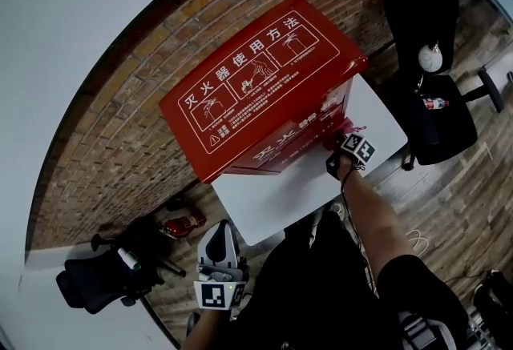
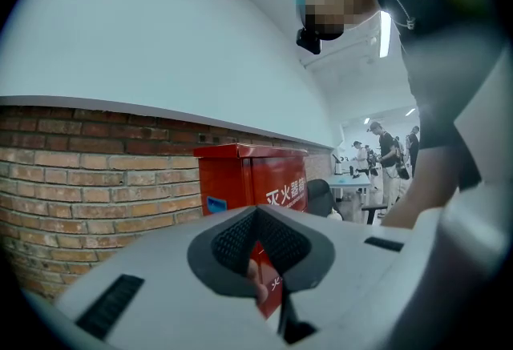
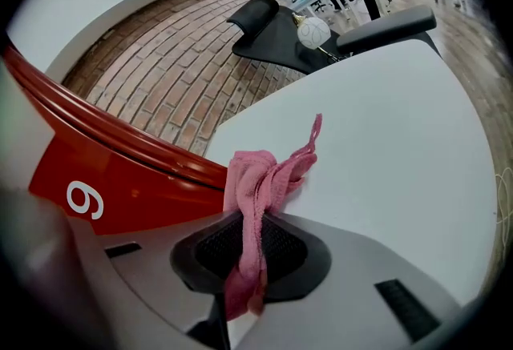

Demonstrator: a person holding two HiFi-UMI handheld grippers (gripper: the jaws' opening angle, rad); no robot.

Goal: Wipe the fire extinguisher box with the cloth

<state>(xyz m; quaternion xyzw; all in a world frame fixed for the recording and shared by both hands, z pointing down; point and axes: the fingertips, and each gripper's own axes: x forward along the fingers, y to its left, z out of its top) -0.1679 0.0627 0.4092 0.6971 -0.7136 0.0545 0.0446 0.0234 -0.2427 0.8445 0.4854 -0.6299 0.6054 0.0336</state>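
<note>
The red fire extinguisher box (image 1: 264, 88) stands on a white table (image 1: 381, 116) against a brick wall, with white instruction print on its lid. My right gripper (image 1: 343, 150) is at the box's lower front right corner, shut on a pink cloth (image 3: 260, 180). In the right gripper view the cloth bunches at the jaw tips (image 3: 256, 216), beside the red box edge (image 3: 120, 172) and over the table (image 3: 385, 124). My left gripper (image 1: 219, 256) hangs low in front of the table, apart from the box (image 2: 252, 176), with its jaws shut on nothing.
Black office chairs (image 1: 433, 116) stand right of the table, one bearing a bottle (image 1: 434, 104) and a white ball (image 1: 430, 58). Another black chair (image 1: 104, 276) and a red object (image 1: 183, 223) are on the wooden floor at lower left. People stand far off (image 2: 389, 156).
</note>
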